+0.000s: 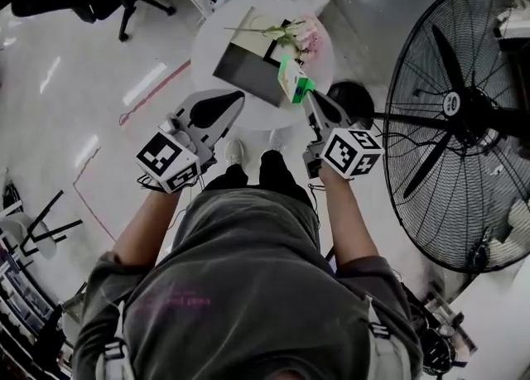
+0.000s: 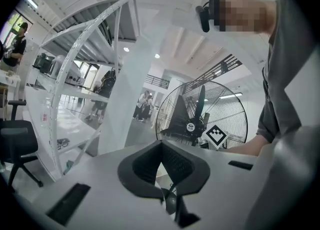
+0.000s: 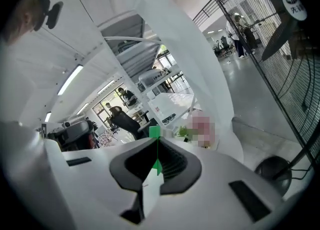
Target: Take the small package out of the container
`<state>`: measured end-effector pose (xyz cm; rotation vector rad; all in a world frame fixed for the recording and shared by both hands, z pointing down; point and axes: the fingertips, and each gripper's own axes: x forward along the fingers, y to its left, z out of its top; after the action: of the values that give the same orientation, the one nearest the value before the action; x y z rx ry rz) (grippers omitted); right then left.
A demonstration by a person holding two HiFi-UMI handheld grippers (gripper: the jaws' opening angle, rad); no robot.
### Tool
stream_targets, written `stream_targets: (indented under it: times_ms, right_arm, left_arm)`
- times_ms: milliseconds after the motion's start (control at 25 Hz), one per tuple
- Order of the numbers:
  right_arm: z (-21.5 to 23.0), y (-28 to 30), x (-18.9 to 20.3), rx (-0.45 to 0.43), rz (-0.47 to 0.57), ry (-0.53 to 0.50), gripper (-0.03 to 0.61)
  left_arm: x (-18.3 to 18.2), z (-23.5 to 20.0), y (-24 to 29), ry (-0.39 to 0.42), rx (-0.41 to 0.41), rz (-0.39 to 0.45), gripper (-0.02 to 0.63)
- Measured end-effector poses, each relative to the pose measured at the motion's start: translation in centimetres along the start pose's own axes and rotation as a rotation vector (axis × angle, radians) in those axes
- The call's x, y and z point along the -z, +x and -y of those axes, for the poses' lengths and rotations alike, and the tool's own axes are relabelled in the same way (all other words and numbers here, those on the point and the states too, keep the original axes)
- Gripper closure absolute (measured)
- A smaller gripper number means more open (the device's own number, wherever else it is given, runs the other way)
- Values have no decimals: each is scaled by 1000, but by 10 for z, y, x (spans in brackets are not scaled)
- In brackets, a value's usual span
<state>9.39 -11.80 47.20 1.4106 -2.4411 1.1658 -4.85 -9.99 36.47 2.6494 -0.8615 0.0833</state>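
The small package (image 1: pixel 290 80), green and white, is pinched between the jaws of the right gripper (image 1: pixel 305 93). In the right gripper view it shows edge-on, a thin slab running up through the closed pads, so the hold is on its flat faces. It hangs over the right part of the round white bench (image 1: pixel 207 39), just beside the dark container (image 1: pixel 242 70) and apparently clear of it. The lift therefore looks nearly finished. To finish well, I judge the grip should stay firm and the package level. It should travel towards the open near side of the bench, away from the flowers (image 1: pixel 294 35) lying close behind it, since a thin pack can pivot in a two-point pinch. The right forearm reaches straight forward from the body, the gripper pointing up and away. The left gripper (image 1: pixel 235 100) waits off the bench's near-left edge on a bent arm, its jaws together with nothing between them.
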Motion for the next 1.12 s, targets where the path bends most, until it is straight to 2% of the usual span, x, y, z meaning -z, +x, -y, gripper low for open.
stream_targets:
  times_ms: [640,1120]
  right_arm:
    - [-57,-43,-63,-4,187,-116,554]
    - [-86,-61,-93,-32,270,-158,554]
  left_arm:
    - [-45,12,-21,80,58,73,598]
    - [-63,12,-20,109,83,96,598]
